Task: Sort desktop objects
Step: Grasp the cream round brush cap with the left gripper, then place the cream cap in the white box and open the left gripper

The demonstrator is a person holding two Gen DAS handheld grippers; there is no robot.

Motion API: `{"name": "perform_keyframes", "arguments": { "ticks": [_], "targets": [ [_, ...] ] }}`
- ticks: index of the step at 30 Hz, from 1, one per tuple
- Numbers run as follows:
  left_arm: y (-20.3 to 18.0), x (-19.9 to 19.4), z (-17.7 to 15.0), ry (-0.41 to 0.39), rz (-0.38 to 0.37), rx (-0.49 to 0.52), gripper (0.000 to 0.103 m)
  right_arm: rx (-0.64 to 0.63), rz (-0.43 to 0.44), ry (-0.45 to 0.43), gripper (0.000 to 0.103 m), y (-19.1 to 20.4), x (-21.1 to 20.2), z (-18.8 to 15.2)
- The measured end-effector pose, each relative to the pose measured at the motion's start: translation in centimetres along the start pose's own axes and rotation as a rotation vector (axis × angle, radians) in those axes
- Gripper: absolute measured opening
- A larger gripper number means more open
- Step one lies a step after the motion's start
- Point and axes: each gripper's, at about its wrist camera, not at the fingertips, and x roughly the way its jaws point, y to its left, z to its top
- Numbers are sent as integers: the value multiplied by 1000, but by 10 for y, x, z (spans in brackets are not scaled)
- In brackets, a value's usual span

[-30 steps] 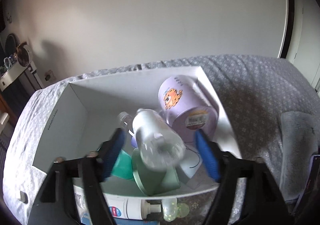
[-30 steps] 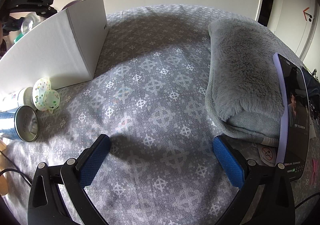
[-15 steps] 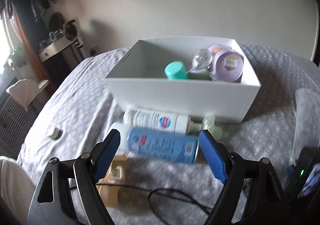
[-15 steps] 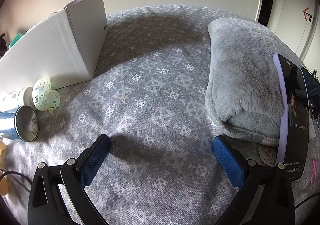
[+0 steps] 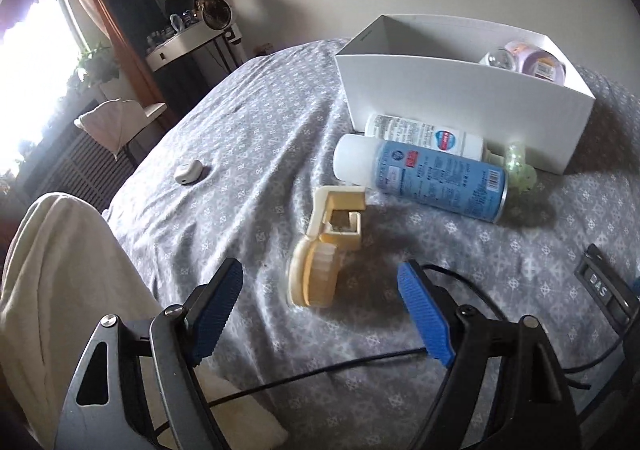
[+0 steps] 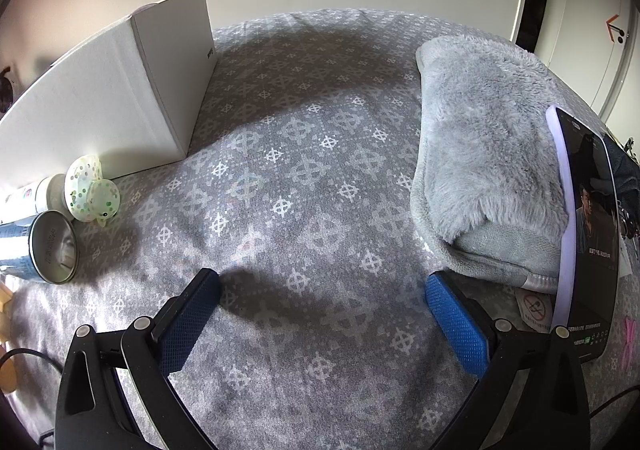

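Note:
My left gripper (image 5: 320,274) is open and empty above the grey patterned bed cover, just short of a cream plastic brush tool (image 5: 326,246). Beyond it lie a blue spray can (image 5: 424,175), a white bottle (image 5: 424,135) and a green dotted pacifier (image 5: 520,167), all against the white box (image 5: 460,105). The box holds a purple cup (image 5: 536,61) and a clear bottle (image 5: 500,59). My right gripper (image 6: 320,282) is open and empty over bare cover. The box (image 6: 120,101), pacifier (image 6: 90,189) and can (image 6: 44,248) show at its left.
A folded grey fluffy towel (image 6: 480,153) and a phone (image 6: 588,246) lie on the right. A small white earbud case (image 5: 189,171) sits on the cover at left. A black cable (image 5: 340,366) runs under my left gripper. A cream cloth (image 5: 60,290) is at lower left.
My left gripper let go of the clear bottle into the box, then pulled back and swung left, low over the brush tool. My right gripper has not moved.

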Motion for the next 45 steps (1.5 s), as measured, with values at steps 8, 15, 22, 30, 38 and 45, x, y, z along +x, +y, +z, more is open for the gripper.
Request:
{"name": "perform_keyframes", "arguments": {
  "ticks": [8, 15, 22, 30, 38, 45],
  "targets": [
    [5, 106, -2, 290, -106, 51, 56, 0, 0, 0, 103, 0, 0, 0],
    [-3, 65, 10, 135, -13, 144, 30, 0, 0, 0, 103, 0, 0, 0],
    [-15, -11, 58, -114, 102, 210, 30, 0, 0, 0, 103, 0, 0, 0],
    [-50, -52, 125, -352, -70, 258, 30, 1, 0, 0, 103, 0, 0, 0],
    [-100, -25, 207, -439, -264, 313, 30, 1, 0, 0, 103, 0, 0, 0],
    [-130, 28, 217, -341, -290, 381, 30, 1, 0, -1, 103, 0, 0, 0]
  ]
}}
